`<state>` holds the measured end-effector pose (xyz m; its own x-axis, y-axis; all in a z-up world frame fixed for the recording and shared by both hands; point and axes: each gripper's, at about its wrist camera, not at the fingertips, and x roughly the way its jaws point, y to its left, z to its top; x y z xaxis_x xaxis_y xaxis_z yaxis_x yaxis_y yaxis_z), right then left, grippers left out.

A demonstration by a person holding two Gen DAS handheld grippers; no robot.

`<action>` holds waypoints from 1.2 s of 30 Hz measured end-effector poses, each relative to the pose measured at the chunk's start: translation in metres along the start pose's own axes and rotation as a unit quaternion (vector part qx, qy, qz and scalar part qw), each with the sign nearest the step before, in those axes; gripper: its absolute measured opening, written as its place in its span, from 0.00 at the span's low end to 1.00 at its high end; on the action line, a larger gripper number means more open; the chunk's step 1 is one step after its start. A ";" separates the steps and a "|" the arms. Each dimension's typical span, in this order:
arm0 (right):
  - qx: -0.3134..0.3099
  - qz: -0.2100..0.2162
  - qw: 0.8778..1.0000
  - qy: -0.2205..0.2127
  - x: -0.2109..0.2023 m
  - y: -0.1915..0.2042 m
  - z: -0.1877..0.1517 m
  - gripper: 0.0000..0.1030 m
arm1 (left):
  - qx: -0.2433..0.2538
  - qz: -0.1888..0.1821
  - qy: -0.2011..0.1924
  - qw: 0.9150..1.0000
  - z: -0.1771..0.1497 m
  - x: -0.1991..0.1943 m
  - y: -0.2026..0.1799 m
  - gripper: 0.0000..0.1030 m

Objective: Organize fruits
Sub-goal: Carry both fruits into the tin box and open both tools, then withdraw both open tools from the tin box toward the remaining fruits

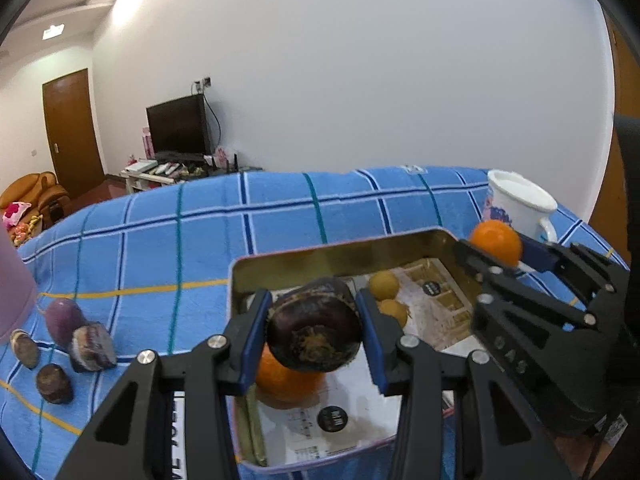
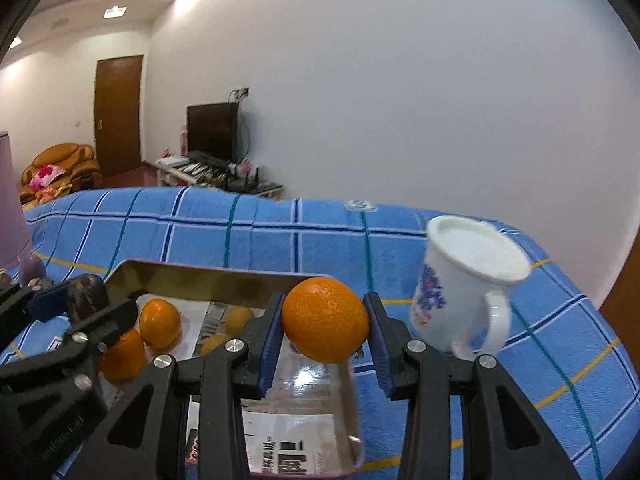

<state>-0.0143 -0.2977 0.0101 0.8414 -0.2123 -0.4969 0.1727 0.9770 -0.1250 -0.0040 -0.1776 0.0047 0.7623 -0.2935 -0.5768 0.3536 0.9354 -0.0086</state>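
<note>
My left gripper [image 1: 314,326] is shut on a dark purple-brown fruit [image 1: 316,332], held above the near end of an open metal tin [image 1: 340,256]. My right gripper [image 2: 325,322] is shut on an orange [image 2: 325,319] over the tin's [image 2: 208,276] right rim. Inside the tin lie two oranges [image 2: 160,324] and two small yellow fruits [image 1: 384,285] on printed paper. Each gripper shows in the other's view: the right one [image 1: 504,254] with its orange [image 1: 496,240], the left one [image 2: 86,306] with the dark fruit [image 2: 86,296].
Several more dark purple fruits [image 1: 64,322] lie on the blue checked cloth [image 1: 160,240] left of the tin. A white mug [image 2: 464,288] stands close to the tin's right side. A pink object [image 1: 14,292] sits at the far left edge.
</note>
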 end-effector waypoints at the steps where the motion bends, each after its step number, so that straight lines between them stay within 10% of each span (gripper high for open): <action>1: -0.005 0.007 1.000 0.006 0.003 0.002 0.001 0.40 | -0.001 -0.002 0.004 1.000 -0.001 0.002 0.000 0.44; 19: 0.005 0.109 0.989 0.096 0.047 0.003 -0.003 0.41 | -0.004 -0.005 0.026 1.000 0.000 0.015 0.001 0.44; 26: 0.026 0.130 0.987 0.089 0.047 -0.004 -0.003 0.45 | -0.021 0.016 0.002 1.000 0.000 0.004 0.012 0.73; 36: 0.082 0.151 0.984 0.045 0.028 -0.027 -0.001 0.76 | -0.039 0.022 -0.053 0.998 0.004 -0.021 0.023 1.00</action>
<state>0.0041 -0.3298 -0.0008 0.8195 0.0945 -0.5652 0.0086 0.9842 0.1771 -0.0096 -0.1508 0.0200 0.8310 -0.2664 -0.4883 0.2774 0.9594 -0.0514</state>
